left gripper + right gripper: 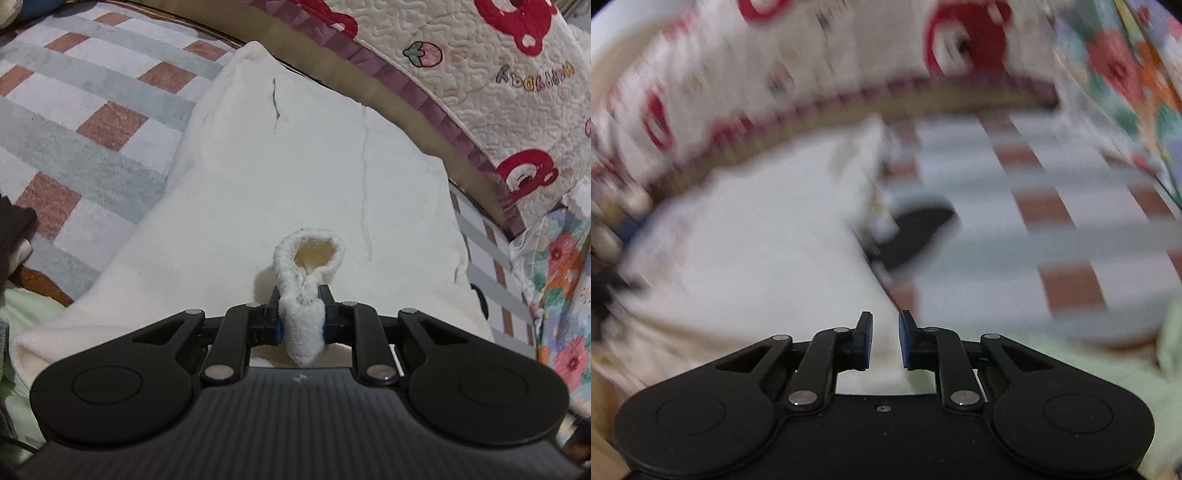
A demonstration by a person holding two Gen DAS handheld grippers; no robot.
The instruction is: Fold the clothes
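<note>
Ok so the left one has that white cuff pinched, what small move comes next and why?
Probably carry the fuzzy white ribbed cuff forward over the cream fleece garment. The left gripper has its jaws clamped on it, the body lies flat ahead, and the right gripper is open and empty.

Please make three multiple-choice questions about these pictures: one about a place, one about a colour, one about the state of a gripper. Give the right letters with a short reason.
1. Where does the white garment lie?
A. on the checked bed cover
B. in a basket
C. on a chair

2. What colour are the bear figures on the quilt?
A. blue
B. red
C. black

3. What is the state of the left gripper?
A. open, holding nothing
B. shut on the ribbed cuff
C. out of view

Answers: 1 A, the cover shows around the garment; 2 B, the bears are red; 3 B, the jaws pinch the cuff, while the right gripper is open.
</note>
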